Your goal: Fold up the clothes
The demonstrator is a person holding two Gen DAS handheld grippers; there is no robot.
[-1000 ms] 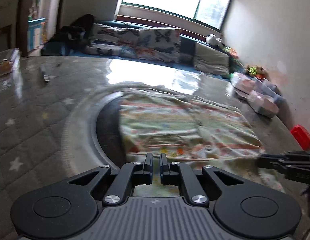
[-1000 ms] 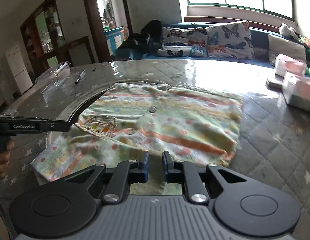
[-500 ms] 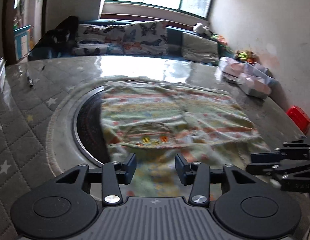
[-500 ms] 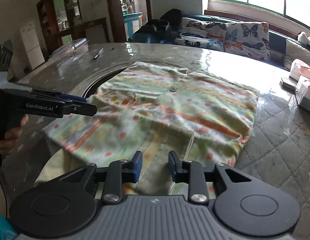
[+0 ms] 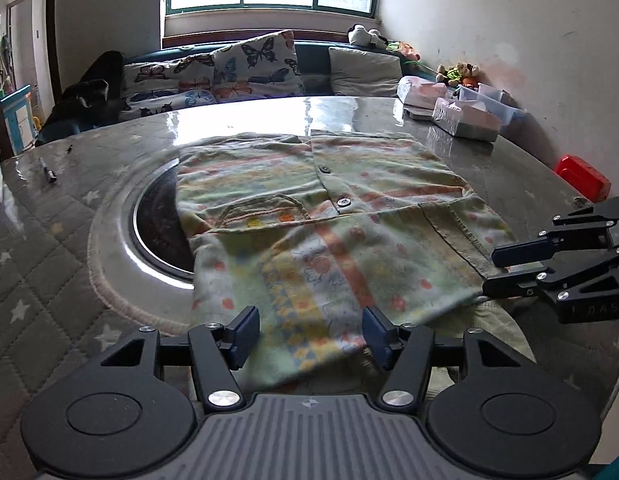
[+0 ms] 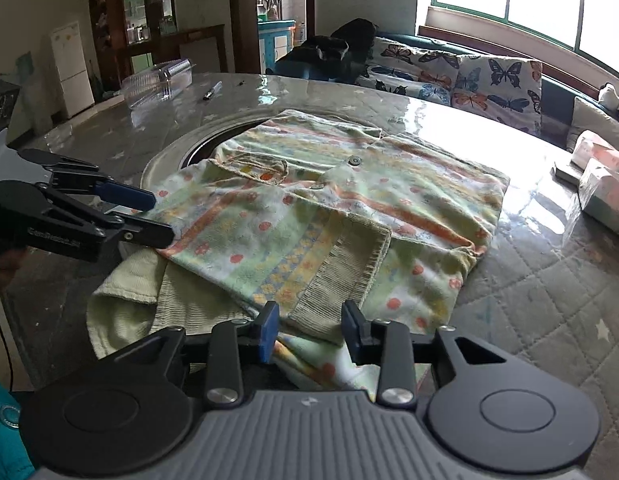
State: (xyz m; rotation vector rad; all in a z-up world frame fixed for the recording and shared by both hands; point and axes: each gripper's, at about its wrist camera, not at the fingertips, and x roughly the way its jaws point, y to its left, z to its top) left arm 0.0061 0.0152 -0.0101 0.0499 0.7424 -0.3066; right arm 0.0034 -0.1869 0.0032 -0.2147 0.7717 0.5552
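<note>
A pale green shirt point(image 5: 349, 200) with orange stripes, dots and buttons lies flat on the table, and its near part is folded up over itself. My left gripper point(image 5: 311, 332) sits low at the shirt's near edge. Its jaws are opening; the cloth lies between the fingers point(image 5: 245, 330), and the pads do not press on it. My right gripper point(image 6: 309, 332) hangs over the ribbed cuff point(image 6: 341, 280) of the shirt point(image 6: 349, 184), its jaws also opening without gripping. Each gripper shows in the other view: the right gripper point(image 5: 497, 270) and the left gripper point(image 6: 157, 216).
The shirt partly covers a round dark inset point(image 5: 157, 224) in the quilted table point(image 5: 49, 248). A pen point(image 5: 49, 172) lies at the left, and a clear plastic box point(image 6: 157, 80) stands beyond it. Tissue packs point(image 5: 465, 120) and a red box point(image 5: 581, 178) stand at the right. A sofa lies behind.
Both grippers were shut on the shirt's near edge; they have opened and let it drop. The folded part now lies on the shirt. Both grippers have drawn back a little.
</note>
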